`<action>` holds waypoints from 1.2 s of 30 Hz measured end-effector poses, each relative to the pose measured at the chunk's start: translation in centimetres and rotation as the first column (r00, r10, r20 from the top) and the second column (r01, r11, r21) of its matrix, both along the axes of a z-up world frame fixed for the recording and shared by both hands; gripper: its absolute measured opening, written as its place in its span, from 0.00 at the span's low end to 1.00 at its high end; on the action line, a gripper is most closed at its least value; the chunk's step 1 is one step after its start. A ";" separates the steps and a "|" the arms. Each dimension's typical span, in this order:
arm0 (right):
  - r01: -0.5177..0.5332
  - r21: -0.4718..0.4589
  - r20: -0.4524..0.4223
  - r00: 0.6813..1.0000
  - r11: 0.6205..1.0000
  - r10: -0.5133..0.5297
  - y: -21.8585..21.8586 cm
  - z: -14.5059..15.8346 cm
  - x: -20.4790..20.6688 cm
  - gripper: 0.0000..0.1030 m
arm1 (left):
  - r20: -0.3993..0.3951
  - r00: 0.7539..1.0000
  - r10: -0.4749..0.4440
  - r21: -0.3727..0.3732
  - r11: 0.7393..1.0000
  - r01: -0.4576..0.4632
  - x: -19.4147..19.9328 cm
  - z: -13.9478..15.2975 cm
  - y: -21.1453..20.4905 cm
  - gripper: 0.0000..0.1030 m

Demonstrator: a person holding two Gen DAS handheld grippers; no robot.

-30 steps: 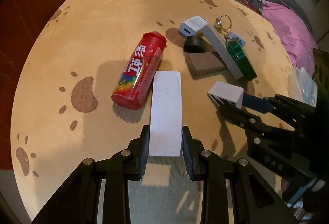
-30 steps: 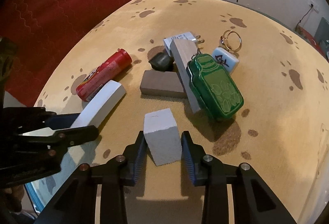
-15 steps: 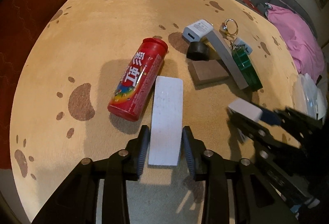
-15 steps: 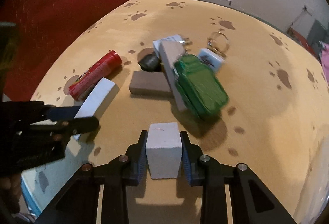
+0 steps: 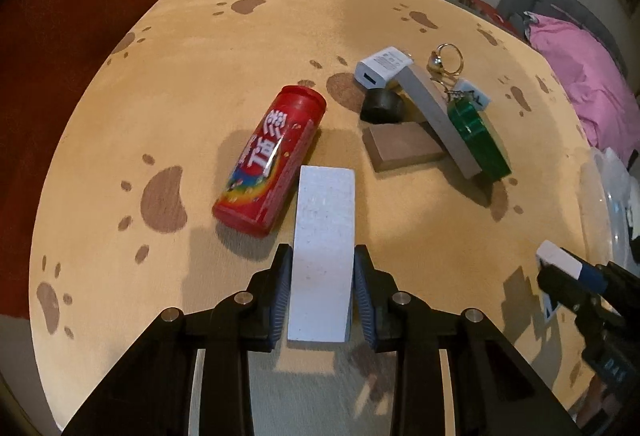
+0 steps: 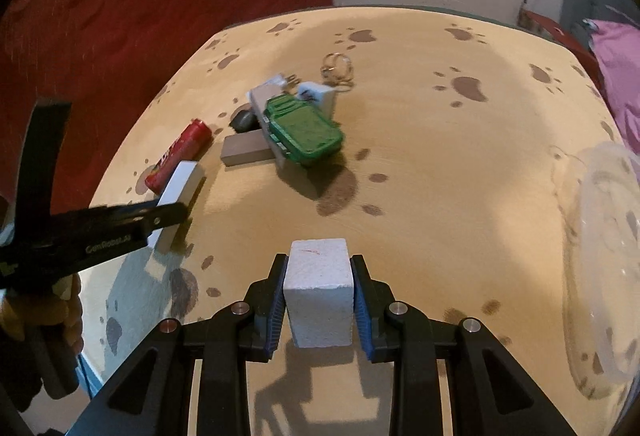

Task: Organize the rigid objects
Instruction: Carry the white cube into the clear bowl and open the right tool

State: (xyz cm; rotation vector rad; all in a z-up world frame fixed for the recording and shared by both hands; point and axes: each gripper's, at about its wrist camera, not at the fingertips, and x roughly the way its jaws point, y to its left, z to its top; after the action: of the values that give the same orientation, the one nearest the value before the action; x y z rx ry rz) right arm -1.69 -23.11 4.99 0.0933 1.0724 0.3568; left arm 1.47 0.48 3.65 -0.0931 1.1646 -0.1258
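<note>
My left gripper (image 5: pixel 322 250) is shut on the near end of a long white block (image 5: pixel 325 220), whose far end lies beside a red can (image 5: pixel 272 164) lying on its side. My right gripper (image 6: pixel 319 260) is shut on a white cube (image 6: pixel 318 288), held a little above the paw-print tabletop (image 6: pixel 420 164). In the left wrist view the cube (image 5: pixel 558 261) shows at the right edge. The right wrist view has the long block (image 6: pixel 182 184) at the left, under a left finger.
A pile sits mid-table: white charger (image 5: pixel 382 66), small black object (image 5: pixel 382 106), brown block (image 5: pixel 402 148), long grey block (image 5: pixel 440 116), green tin (image 5: pixel 476 136) and key ring (image 5: pixel 448 54). A clear plastic container (image 6: pixel 604 256) stands at the right edge. Pink cloth (image 5: pixel 580 76) lies beyond.
My right gripper closed on the white cube, lifted it and carried it right, away from the pile, towards the clear container. The left gripper kept its hold on the long block, hardly moving.
</note>
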 end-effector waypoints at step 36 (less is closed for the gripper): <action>0.438 -0.030 0.092 0.896 0.898 -0.434 -23.7 1.5 -2.8 0.52 | 0.094 0.991 -0.096 0.020 0.995 0.094 -6.0 5.3 -10.8 0.30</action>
State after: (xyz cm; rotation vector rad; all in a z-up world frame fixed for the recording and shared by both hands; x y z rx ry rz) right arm -4.48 -46.86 6.48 0.2686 0.9453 -0.0733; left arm -4.50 -10.34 8.97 -0.0174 1.0749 -0.2033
